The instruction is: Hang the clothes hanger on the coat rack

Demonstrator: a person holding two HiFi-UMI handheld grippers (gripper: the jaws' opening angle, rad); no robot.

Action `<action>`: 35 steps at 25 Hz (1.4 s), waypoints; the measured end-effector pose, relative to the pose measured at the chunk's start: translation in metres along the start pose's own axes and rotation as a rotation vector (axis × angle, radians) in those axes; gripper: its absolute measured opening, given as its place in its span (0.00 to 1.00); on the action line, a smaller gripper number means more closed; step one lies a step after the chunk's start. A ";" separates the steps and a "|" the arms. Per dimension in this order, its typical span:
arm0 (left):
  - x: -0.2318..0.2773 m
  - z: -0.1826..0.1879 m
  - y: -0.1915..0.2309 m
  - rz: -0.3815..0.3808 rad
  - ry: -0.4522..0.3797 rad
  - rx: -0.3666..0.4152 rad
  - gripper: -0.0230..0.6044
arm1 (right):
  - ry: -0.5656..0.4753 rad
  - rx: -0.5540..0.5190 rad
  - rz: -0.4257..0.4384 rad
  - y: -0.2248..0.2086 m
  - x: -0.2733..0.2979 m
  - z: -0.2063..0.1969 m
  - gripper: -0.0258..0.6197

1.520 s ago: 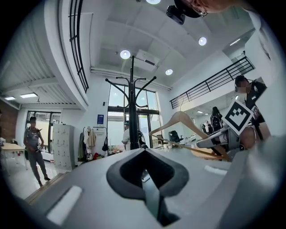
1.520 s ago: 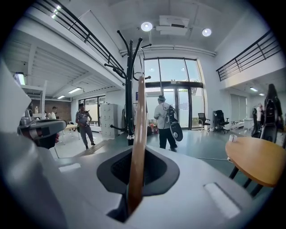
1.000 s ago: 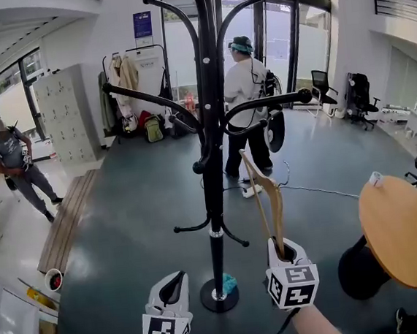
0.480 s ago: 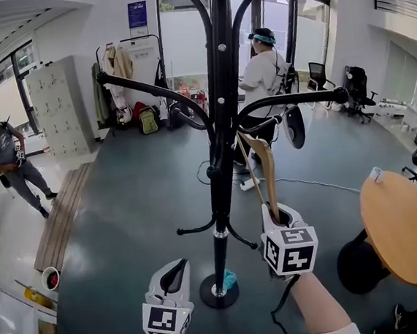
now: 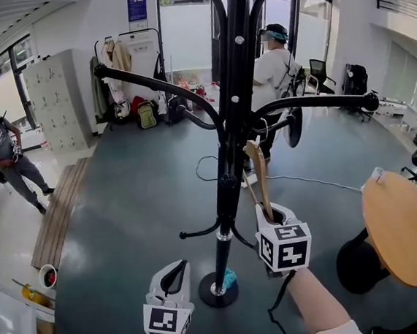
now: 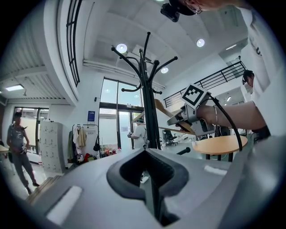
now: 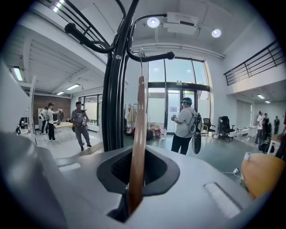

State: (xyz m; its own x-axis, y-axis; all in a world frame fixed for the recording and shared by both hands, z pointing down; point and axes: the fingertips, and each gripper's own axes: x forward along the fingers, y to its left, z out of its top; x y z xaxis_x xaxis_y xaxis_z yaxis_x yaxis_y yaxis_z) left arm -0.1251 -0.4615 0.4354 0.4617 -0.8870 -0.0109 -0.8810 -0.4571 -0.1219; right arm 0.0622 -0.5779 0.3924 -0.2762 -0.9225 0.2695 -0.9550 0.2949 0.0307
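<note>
Now the wooden clothes hanger [image 5: 259, 174] stands upright, pinched at its lower end by your right gripper [image 5: 274, 221], its wire hook [image 7: 142, 67] just under a curved arm [image 7: 154, 58] of the coat rack [image 5: 231, 153]. Raise it past the arm's knob [image 7: 169, 55], then lower the hook over it. Your left gripper [image 5: 173, 279] sits low, pressed together and empty. Lower rack arms crowd the path, and the round counter [image 5: 401, 228] stands well to the right.

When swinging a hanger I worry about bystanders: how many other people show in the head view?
2: a person at the far left, a person in white behind the coat rack. Others may be hidden.
</note>
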 end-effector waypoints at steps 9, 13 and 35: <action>0.004 -0.007 0.008 0.008 -0.002 -0.025 0.04 | 0.026 0.031 -0.002 -0.008 0.011 -0.016 0.10; 0.002 -0.007 0.006 0.008 -0.004 -0.027 0.04 | 0.021 0.037 0.004 -0.006 0.007 -0.021 0.10; -0.052 0.047 -0.080 0.018 -0.109 -0.043 0.04 | -0.239 0.018 0.044 -0.004 -0.144 -0.003 0.36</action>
State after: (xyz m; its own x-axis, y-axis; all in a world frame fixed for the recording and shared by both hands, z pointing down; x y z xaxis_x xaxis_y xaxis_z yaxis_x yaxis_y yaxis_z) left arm -0.0736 -0.3756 0.3994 0.4519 -0.8838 -0.1212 -0.8919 -0.4454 -0.0778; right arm 0.1058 -0.4457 0.3562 -0.3329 -0.9424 0.0343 -0.9428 0.3332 0.0061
